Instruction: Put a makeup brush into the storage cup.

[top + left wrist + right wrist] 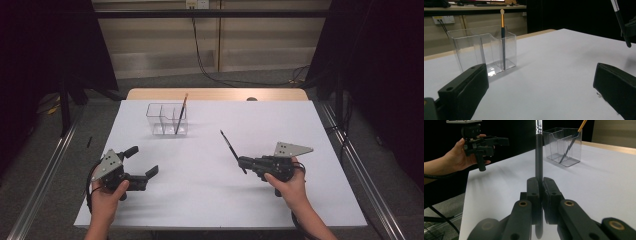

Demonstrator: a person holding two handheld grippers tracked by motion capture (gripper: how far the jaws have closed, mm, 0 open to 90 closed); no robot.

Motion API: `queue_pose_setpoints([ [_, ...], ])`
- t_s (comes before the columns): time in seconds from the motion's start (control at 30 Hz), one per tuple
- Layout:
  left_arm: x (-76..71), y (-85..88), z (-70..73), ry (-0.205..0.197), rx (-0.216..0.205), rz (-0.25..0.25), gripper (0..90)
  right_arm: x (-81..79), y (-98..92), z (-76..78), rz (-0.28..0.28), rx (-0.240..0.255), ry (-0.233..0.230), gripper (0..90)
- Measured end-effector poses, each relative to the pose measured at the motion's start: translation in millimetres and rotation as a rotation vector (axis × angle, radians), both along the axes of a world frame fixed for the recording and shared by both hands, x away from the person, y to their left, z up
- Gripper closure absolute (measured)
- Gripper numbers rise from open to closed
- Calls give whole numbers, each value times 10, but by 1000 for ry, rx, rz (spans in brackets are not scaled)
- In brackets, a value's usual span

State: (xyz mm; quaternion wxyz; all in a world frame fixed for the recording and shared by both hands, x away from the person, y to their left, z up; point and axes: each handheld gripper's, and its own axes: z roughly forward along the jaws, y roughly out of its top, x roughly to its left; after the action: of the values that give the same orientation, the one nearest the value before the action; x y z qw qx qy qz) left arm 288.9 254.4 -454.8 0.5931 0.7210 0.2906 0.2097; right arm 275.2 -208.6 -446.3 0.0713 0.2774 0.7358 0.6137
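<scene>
Brushes: two | one black brush [231, 148] clenched in right gripper [242, 161] | one orange-handled brush [180, 115] in one clear holder [167, 119] | left gripper [141, 161] released, above surface [210, 200]

Right gripper [539, 185] is clamped on a black brush [539, 157] sticking straight up. Clear organizer [562, 146] sits around one o'clock, left gripper [489, 143] at ten.

Bright, even overhead light on the white table [210, 190], soft shadows, dark surroundings, slightly soft focus
</scene>
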Motion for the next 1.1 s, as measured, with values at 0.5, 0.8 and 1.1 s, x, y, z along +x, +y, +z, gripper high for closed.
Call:
queue_pose_setpoints([
  [0.5, -1, -52, 22, 14, -14, -24, 0, 26, 61, -1, 19, 12, -7, 843],
  [0.8, 8, -146, 40, 38, -61, -51, 0, 40, 62, -15, 21, 8, -4, 843],
  [1.1, 28, -289, 54, 40, -56, -86, 0, 39, 57, -9, 21, 13, -7, 842],
])
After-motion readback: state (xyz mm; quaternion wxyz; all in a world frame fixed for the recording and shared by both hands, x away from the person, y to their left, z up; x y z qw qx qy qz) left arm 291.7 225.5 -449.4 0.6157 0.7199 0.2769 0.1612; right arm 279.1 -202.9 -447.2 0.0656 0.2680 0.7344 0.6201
